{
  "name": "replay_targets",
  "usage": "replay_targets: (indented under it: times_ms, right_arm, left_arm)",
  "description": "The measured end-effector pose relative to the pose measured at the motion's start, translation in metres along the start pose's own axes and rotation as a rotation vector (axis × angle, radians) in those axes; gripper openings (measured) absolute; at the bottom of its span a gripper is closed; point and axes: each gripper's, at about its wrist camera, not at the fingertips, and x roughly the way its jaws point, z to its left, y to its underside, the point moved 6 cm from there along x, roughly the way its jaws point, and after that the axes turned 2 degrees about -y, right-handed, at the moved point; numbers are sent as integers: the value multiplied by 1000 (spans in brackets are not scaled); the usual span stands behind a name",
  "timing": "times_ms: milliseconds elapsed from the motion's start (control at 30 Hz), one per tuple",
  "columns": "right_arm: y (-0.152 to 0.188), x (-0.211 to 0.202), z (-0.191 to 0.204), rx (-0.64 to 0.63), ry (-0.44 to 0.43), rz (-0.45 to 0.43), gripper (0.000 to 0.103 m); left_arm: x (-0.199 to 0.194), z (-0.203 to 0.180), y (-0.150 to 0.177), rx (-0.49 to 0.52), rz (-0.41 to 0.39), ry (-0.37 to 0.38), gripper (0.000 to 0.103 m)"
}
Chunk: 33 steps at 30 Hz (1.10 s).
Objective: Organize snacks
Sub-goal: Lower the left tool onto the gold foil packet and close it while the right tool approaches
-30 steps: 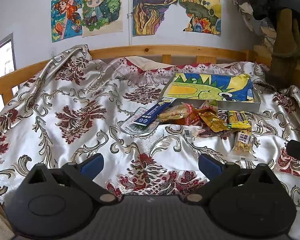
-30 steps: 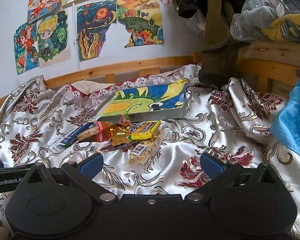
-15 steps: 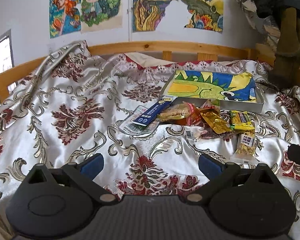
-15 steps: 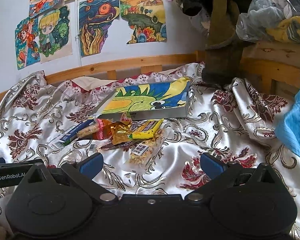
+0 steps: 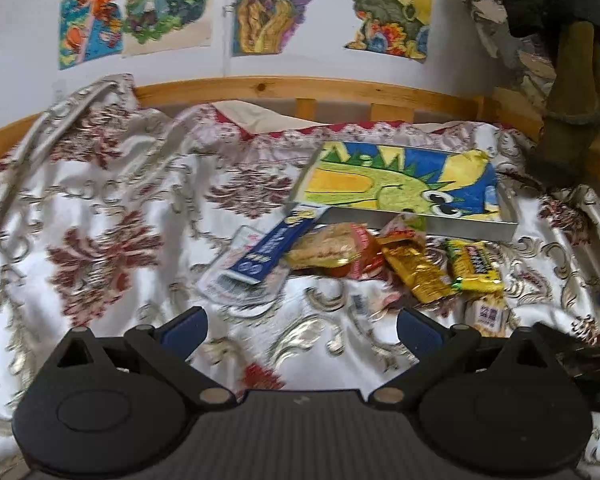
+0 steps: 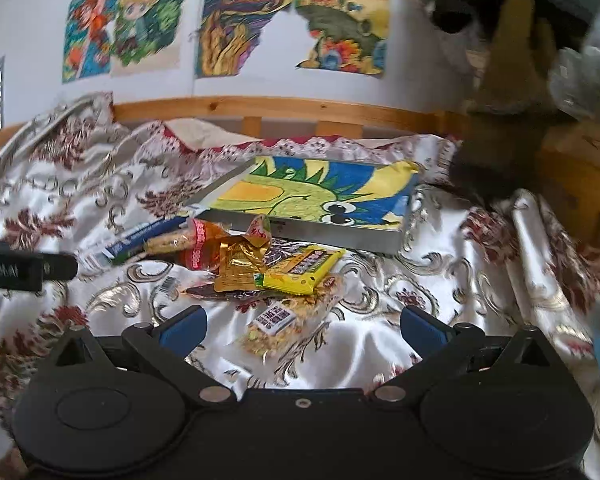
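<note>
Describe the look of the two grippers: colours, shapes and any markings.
Both are alike: a matte black body with two round, disc-like housings, black linkage arms with silver pivot pins, and blue pads on the fingers. Left gripper; right gripper. In the right wrist view, the left gripper's black side bar carries white lettering, too blurred to read.

A bed (image 5: 112, 216) is covered by a floral satin spread. Snack packets (image 6: 260, 264) are heaped on it, just beside a flat tray (image 6: 332, 236).
</note>
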Motion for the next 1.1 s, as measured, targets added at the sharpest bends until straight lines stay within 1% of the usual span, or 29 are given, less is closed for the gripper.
replay_targets:
  times_ms: [100, 233, 300, 433, 567, 633, 733, 800, 900, 1000, 1067, 1100]
  right_arm:
    - [-2, 20, 2, 6, -10, 14, 102]
    - [-1, 41, 7, -1, 7, 32, 102]
    - [4, 48, 10, -3, -4, 43, 100]
    - [12, 62, 13, -12, -8, 68, 95]
    - [16, 75, 12, 9, -15, 86, 89]
    - [17, 80, 11, 28, -21, 94, 88]
    - [19, 87, 12, 50, -19, 102, 88]
    - [20, 91, 12, 55, -21, 107, 88]
    - [23, 93, 12, 55, -17, 111, 87]
    - [23, 94, 11, 66, -18, 110, 83]
    - [23, 96, 11, 75, -31, 108, 82]
    - [23, 97, 11, 78, -30, 106, 79]
  left_arm:
    - [17, -11, -9, 7, 4, 47, 103]
    - [42, -28, -20, 21, 24, 109, 103]
    - [54, -35, -22, 26, 34, 135, 103]
    - [87, -49, -26, 17, 87, 168, 103]
    - [117, -61, -27, -33, 154, 204, 103]
    - [129, -67, -26, -63, 185, 226, 103]
    - [144, -71, -26, -120, 207, 230, 103]
    - [152, -72, -25, -177, 234, 238, 103]
    - [160, -72, -25, -230, 235, 234, 102]
    - [167, -78, -28, -225, 244, 198, 93]
    - [171, -83, -30, -206, 255, 183, 89]
    - [173, -85, -31, -196, 259, 180, 86]
